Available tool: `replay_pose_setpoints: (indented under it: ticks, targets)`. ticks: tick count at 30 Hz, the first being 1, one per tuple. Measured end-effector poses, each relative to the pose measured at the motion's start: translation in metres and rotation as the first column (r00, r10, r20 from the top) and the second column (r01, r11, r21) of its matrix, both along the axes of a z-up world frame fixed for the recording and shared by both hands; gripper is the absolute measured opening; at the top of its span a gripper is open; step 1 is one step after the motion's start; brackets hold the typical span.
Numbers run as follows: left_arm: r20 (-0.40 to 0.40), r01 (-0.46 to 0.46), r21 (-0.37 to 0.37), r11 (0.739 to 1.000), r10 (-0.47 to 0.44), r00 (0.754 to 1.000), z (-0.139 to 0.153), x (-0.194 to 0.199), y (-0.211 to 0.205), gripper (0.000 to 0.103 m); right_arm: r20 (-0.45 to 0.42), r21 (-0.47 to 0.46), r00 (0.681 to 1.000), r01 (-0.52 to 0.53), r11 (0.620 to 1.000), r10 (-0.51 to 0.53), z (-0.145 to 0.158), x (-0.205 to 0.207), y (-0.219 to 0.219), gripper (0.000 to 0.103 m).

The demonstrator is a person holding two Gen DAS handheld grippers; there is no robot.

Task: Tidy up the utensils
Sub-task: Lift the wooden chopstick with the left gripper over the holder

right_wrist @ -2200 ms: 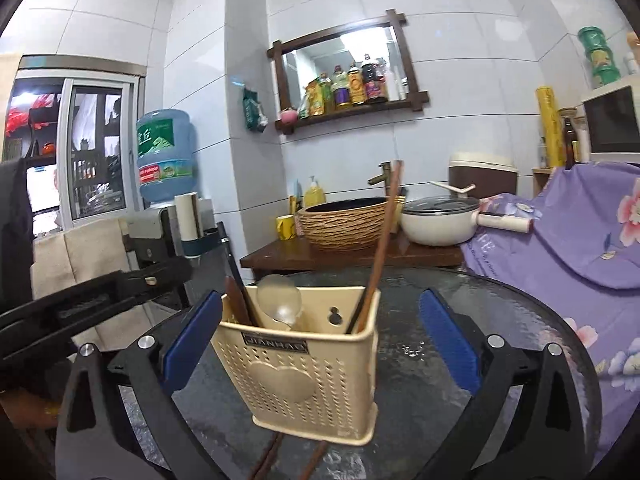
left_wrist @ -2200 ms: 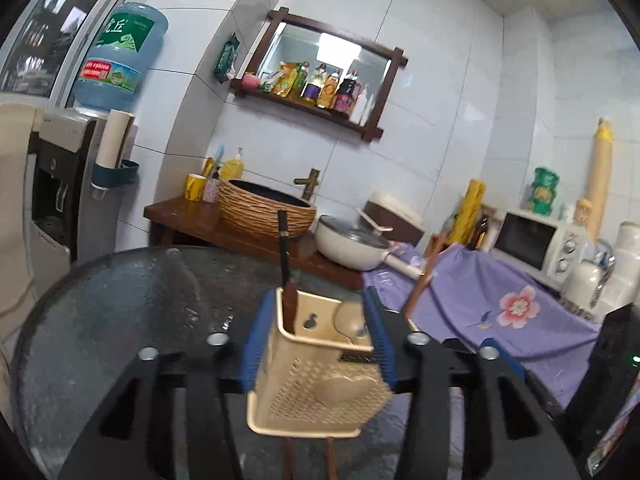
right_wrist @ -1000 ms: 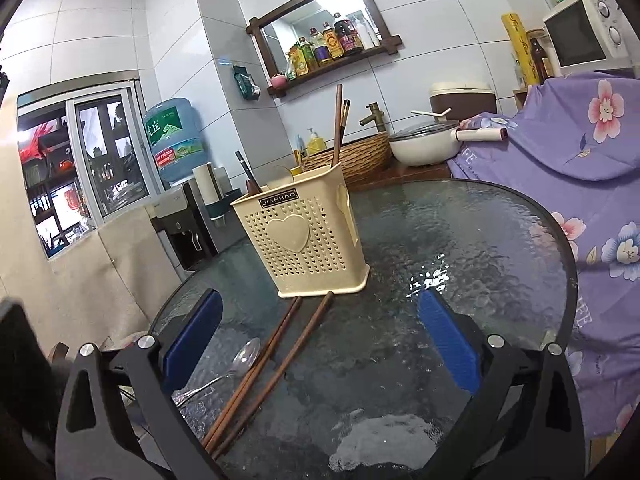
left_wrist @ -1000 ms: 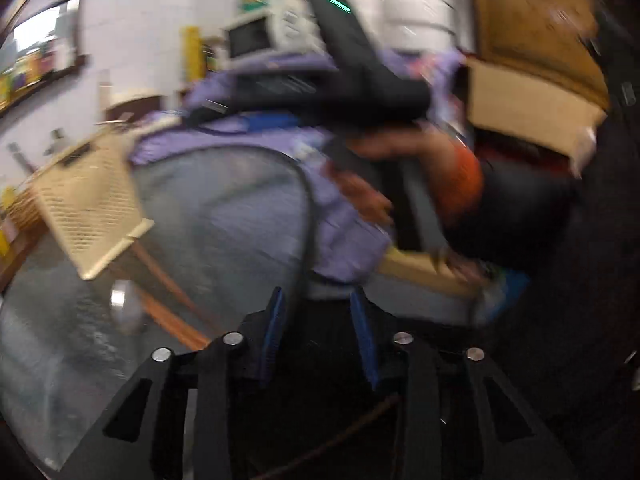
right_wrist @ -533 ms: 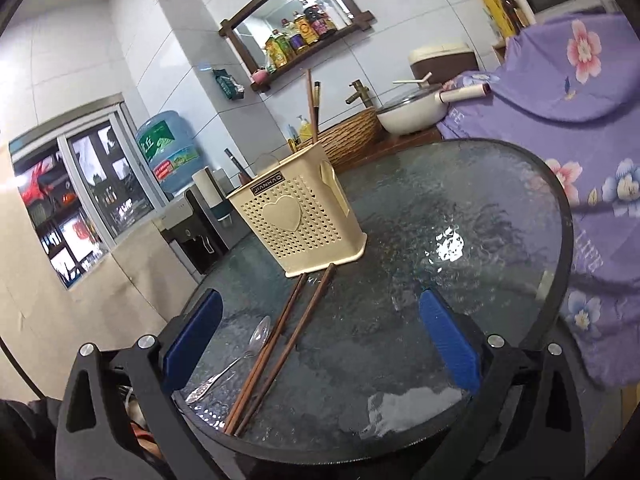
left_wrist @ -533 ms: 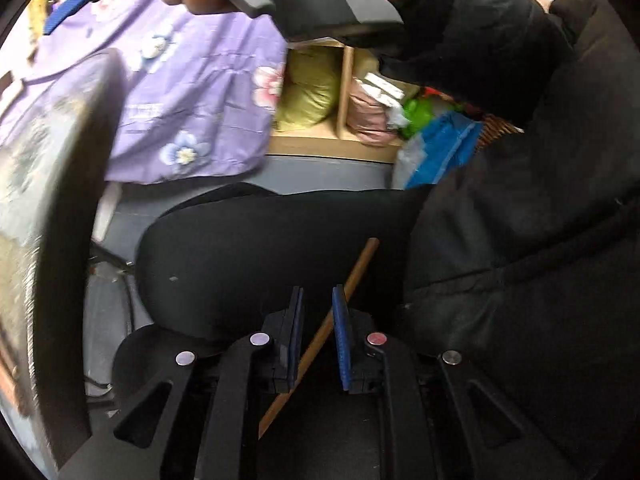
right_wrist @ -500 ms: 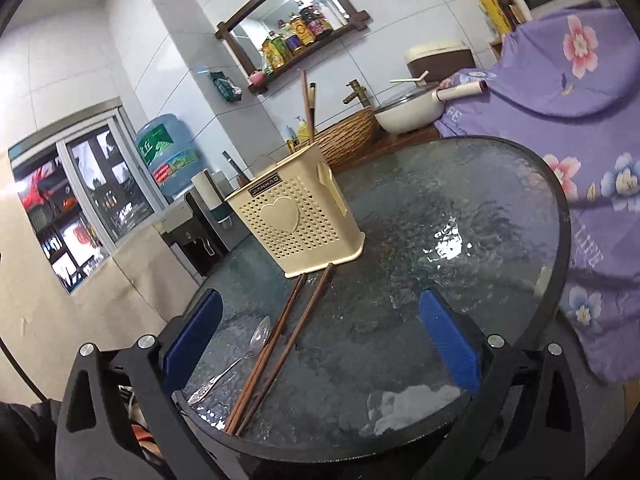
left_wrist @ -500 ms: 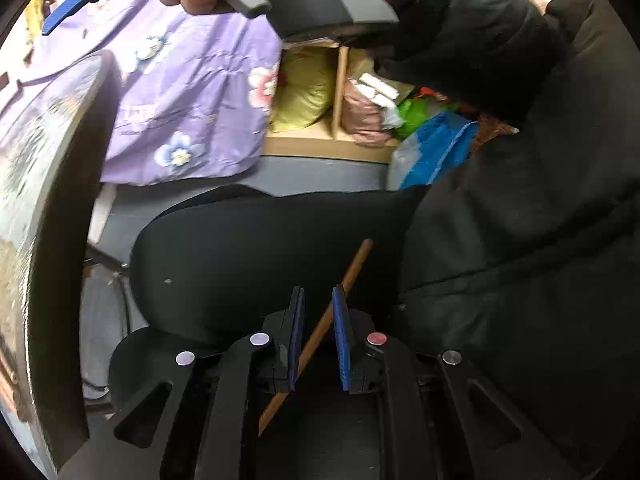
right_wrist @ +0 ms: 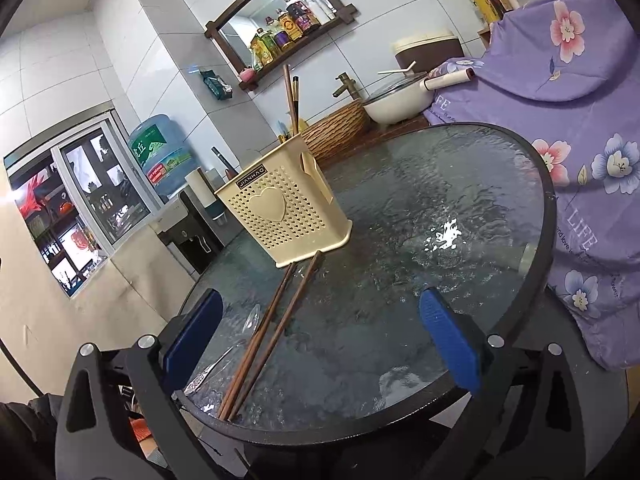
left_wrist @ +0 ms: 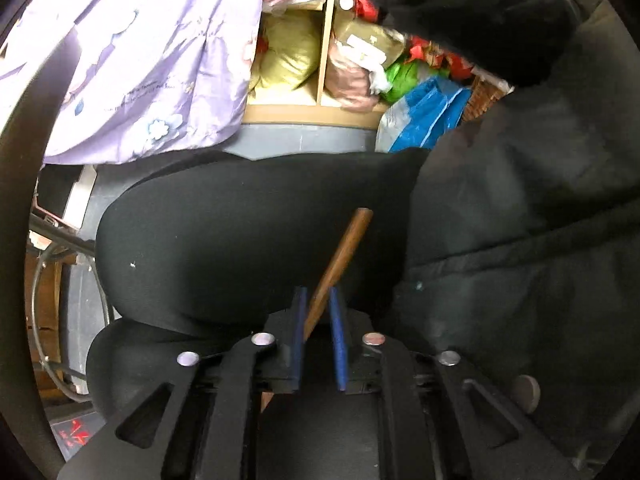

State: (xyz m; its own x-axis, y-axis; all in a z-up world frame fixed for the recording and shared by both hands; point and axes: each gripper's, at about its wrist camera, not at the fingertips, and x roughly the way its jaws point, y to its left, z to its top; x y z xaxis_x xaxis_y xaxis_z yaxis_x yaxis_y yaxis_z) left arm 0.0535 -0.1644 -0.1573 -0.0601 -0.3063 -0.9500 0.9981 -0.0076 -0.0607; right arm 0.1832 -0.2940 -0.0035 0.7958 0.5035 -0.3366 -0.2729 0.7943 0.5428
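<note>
Brown and wooden, a single chopstick [left_wrist: 343, 256] lies slanted across a person's black-clad lap [left_wrist: 240, 232]. The left gripper [left_wrist: 318, 320] points down at it, its blue jaws having just been closing, now pinching the stick's lower part. A lilac floral cloth [left_wrist: 152, 60] and stuffed shelves [left_wrist: 320, 60] fill the background. The right gripper [right_wrist: 320, 332] hangs wide open and empty at the rim of a round glass table [right_wrist: 460, 208]. There, two chopsticks [right_wrist: 276, 320] and a spoon [right_wrist: 228, 352] lie before a cream utensil basket [right_wrist: 280, 208] that already holds several utensils upright.
</note>
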Motion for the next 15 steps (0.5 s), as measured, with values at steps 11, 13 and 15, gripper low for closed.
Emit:
replay_pose_setpoints:
  ticks: [11, 13, 15]
  targets:
    - [0.057, 0.071, 0.027, 0.997, -0.073, 0.996, 0.002, -0.002, 0.001, 0.019, -0.031, 0.018, 0.999, 0.013, 1.000, -0.013, -0.002, 0.001, -0.004, 0.097]
    - [0.082, 0.087, 0.063, 0.994, -0.092, 0.992, -0.004, -0.004, -0.001, 0.020, -0.036, 0.021, 0.999, 0.015, 1.000, -0.014, -0.003, 0.001, -0.004, 0.097]
    - [0.065, 0.087, 0.094, 0.992, -0.094, 0.993, -0.010, -0.004, -0.002, 0.019, -0.042, 0.022, 0.999, 0.013, 1.000, -0.012, -0.005, 0.002, -0.003, 0.097]
